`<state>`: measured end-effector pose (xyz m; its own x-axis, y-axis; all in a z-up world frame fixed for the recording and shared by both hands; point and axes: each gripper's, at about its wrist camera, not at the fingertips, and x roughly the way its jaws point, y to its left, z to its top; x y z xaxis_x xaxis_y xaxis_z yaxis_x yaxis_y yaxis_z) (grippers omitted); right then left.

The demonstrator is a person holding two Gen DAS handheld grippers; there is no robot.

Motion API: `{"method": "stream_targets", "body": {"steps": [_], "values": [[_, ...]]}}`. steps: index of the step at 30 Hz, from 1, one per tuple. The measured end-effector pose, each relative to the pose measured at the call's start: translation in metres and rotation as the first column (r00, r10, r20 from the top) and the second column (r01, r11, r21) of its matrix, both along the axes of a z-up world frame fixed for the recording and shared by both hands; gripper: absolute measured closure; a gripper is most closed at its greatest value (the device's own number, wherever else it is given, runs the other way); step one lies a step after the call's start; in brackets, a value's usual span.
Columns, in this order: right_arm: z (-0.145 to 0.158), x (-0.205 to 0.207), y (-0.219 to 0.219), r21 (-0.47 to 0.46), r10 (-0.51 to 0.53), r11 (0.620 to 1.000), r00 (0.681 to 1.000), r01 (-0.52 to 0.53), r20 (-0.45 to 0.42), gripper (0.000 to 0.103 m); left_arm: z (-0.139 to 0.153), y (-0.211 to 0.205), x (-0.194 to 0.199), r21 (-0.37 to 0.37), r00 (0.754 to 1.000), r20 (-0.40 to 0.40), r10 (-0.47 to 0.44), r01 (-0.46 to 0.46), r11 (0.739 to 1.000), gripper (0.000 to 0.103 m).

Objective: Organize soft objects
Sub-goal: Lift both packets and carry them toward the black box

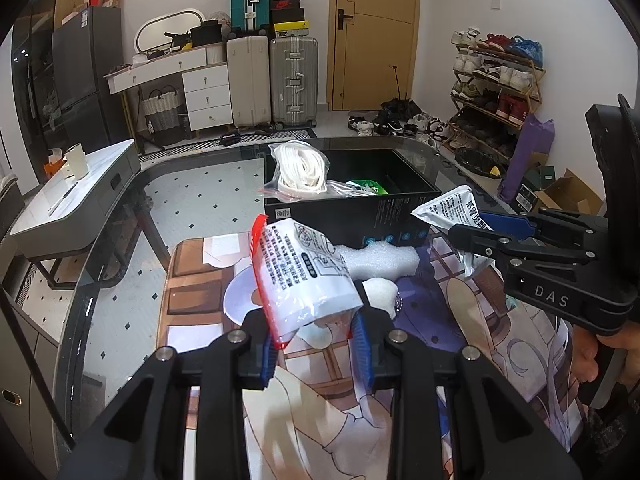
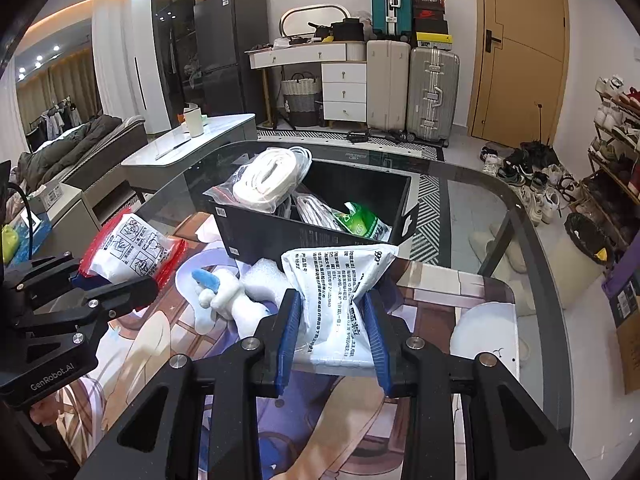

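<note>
Seen from the left wrist, the left gripper [image 1: 316,340] is clamped on a white packet with red edges [image 1: 298,276], its blue pads [image 1: 362,344] pinching the packet's lower end and holding it above a printed desk mat [image 1: 192,272] on a glass table [image 1: 120,280]. Beyond it stands an open black box [image 1: 352,212] holding a bagged coil of white cord [image 1: 300,170] and a green packet [image 1: 370,186]; a strip of white foam [image 1: 380,256] lies against the box's near wall. At right, the right gripper [image 1: 476,240], held by a hand [image 1: 612,356], is closed on a silver-white sachet [image 1: 456,208] beside the box's near corner. Seen from the right wrist, the right gripper [image 2: 332,332] squeezes the same sachet [image 2: 338,280] between its blue pads [image 2: 288,328], creasing it at the middle, just in front of the black box [image 2: 280,240]. The bagged cord [image 2: 272,176] leans on the box's left rim, with the green packet [image 2: 362,220] inside. A white plush toy with a blue part [image 2: 224,296] and the foam [image 2: 264,276] lie on the mat below. At left, the left gripper [image 2: 116,292] grips the red-edged packet [image 2: 132,248] clear of the table.
</note>
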<state>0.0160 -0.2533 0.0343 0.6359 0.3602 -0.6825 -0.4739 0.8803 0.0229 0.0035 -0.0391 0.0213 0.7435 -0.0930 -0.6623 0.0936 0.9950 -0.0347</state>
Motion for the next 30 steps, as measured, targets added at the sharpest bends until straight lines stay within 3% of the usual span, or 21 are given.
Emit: {"method": "stream_targets", "body": {"steps": [30], "values": [[0.026,0.043,0.008,0.048,-0.021,0.999,1.0,0.02,0.014,0.07,0.028,0.004,0.055,0.016,0.999,0.042,-0.025,0.024,1.0,0.074]]}}
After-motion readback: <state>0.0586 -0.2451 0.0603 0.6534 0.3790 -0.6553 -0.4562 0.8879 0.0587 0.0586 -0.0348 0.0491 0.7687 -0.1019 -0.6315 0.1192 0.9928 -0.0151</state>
